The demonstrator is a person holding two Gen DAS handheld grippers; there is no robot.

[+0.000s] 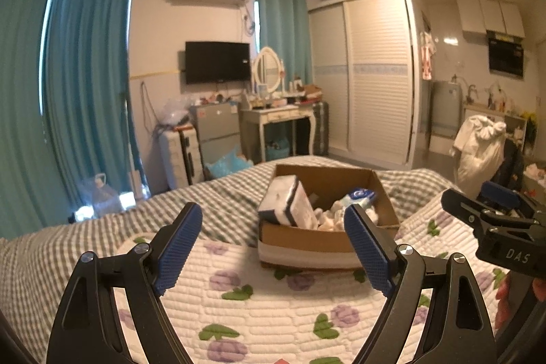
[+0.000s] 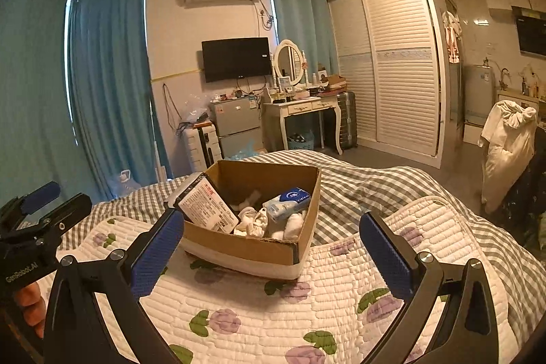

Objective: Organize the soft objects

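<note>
**Both grippers empty, box already loaded**

I'm holding my left gripper (image 1: 273,248) over the quilt (image 1: 259,306), jaws spread wide and carrying nothing. My right gripper (image 2: 273,256) is hanging beside it, jaws just as wide and equally bare. Both are pointing at the box (image 2: 259,248), which is sitting on the quilt just ahead, apart from either set of fingers.

Inside, I'm seeing a big pack (image 2: 208,210) leaning tilted against the left wall, its top edge poking above the rim. A blue-and-white tissue pack (image 2: 286,198) is lying toward the right side, resting on a heap of white socks (image 2: 259,222) that is filling the near floor of the box.

I'm judging this to be near the finish: the soft things I can see are all sitting in the box, and the stretch of quilt around it is showing no loose items. What may be left is straightening that tilted pack, though whether anything is lying outside these views I cannot tell.
</note>
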